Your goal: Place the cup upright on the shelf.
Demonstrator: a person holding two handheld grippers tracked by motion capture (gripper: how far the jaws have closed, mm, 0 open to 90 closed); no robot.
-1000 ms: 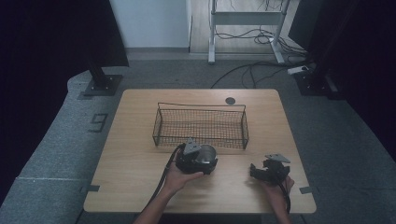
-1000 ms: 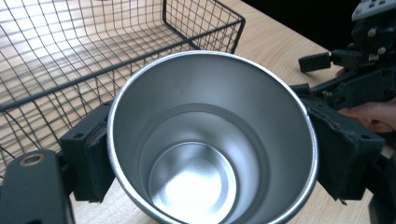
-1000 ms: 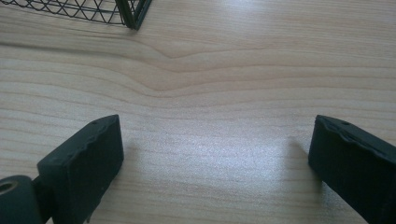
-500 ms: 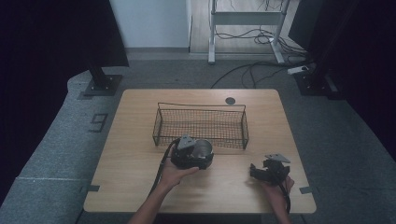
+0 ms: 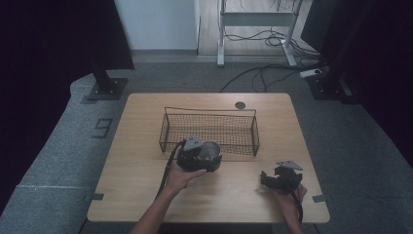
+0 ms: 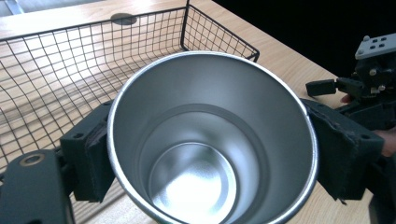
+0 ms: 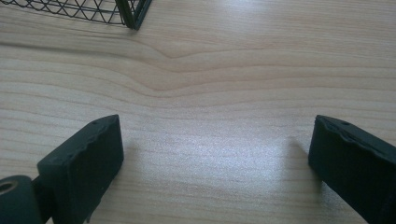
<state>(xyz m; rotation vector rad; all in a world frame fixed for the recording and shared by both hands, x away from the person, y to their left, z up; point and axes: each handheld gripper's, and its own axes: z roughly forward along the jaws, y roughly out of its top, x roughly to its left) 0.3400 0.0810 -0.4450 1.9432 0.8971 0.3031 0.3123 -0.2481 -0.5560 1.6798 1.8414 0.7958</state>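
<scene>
Left gripper (image 5: 210, 157) gripping steel cup (image 6: 210, 140)

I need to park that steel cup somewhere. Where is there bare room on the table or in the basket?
The wire basket holds nothing, so its whole floor is free. The wooden table is bare left of the basket and along the front edge between both hands. It is tight just in front of the basket, where the left hand-held gripper grips the steel cup, and around the right hand-held gripper.

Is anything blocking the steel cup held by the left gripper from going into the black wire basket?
Only the black wire basket's near wall stands between it and the shiny steel cup clamped in the left gripper. The basket's inside looks empty.
</scene>
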